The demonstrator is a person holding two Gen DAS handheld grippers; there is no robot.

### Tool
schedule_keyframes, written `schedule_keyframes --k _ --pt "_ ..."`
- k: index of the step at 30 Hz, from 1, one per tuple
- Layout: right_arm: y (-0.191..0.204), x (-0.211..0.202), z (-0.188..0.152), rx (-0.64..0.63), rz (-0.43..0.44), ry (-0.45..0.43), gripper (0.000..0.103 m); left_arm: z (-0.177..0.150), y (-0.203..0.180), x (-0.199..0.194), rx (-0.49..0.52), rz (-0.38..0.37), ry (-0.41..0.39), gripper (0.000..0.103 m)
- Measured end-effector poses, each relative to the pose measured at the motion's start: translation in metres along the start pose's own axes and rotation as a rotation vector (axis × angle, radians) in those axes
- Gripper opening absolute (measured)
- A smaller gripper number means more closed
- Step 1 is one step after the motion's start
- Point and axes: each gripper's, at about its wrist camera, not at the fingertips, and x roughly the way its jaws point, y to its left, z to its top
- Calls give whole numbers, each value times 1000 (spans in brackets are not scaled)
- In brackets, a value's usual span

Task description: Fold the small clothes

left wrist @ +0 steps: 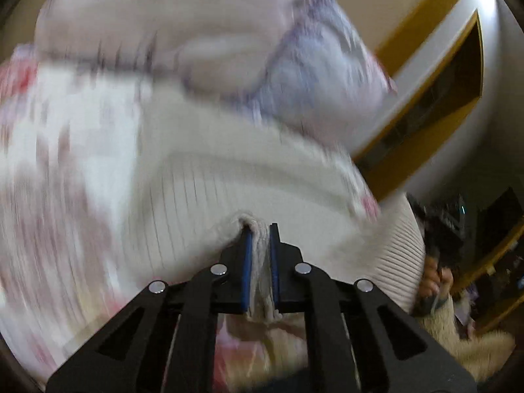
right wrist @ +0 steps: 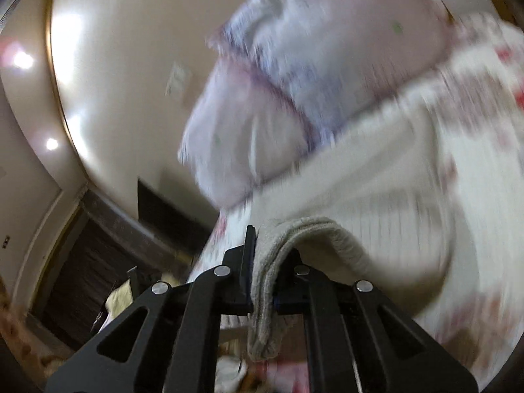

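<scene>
A small white ribbed knit garment (left wrist: 229,190) spreads in front of my left gripper (left wrist: 261,229), which is shut on a bunched edge of it. In the right wrist view the same garment (right wrist: 376,203) hangs to the right, and my right gripper (right wrist: 265,232) is shut on its thick folded hem, which drapes over the right finger. Both views are blurred by motion. The garment is held up off the bed between the two grippers.
A bed with a white and pink floral cover (left wrist: 49,170) and lavender pillows (left wrist: 314,75) lies behind the garment. A wall with a yellow-framed panel (left wrist: 435,98) is at right. The right wrist view shows the ceiling with lights (right wrist: 23,60) and a dark doorway (right wrist: 82,262).
</scene>
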Motion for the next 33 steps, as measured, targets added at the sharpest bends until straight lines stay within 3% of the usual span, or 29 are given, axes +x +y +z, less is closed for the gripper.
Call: schedule_keyframes --k 4,7,8,9,10,11,14,18,21,22,23,25,26,28,31,33 --pt "-23 55 72 46 -92 -94 8 84 23 36 -32 73 -123 9" --pt "-52 94 100 93 -229 -143 12 122 45 83 -40 184 -117 15" --pt "-68 110 107 127 -300 -135 29 129 59 101 -71 220 -75 20" --pt "-82 121 108 154 -343 -101 60 127 68 104 -96 236 -62 27" --pt "-91 128 109 182 -373 -62 74 125 77 104 -128 249 -52 48" --pt "-98 130 107 214 -377 -40 80 121 87 100 -159 232 -53 62" --pt "-95 113 102 147 -381 -64 94 105 105 87 -209 180 -22 71" --pt "-94 97 102 137 -373 -68 94 83 118 98 -272 127 95 70" --pt "-99 98 103 170 -362 -37 94 73 112 111 -289 111 123 65" --pt "-100 95 102 173 -361 -30 94 71 111 112 -283 123 110 60" --pt "-101 92 100 178 -354 -24 94 71 109 118 -293 134 108 43" --pt "-100 93 97 187 -339 -15 94 67 115 125 -380 116 92 23" --pt "-100 90 95 194 -325 -11 94 67 120 128 -427 78 102 16" --pt "-100 81 93 202 -301 -9 94 66 123 131 -550 11 83 14" --pt "-95 60 95 166 -300 -32 94 80 94 128 -539 -106 31 13" --pt "-88 44 98 121 -325 -67 94 97 50 136 -473 -200 11 12"
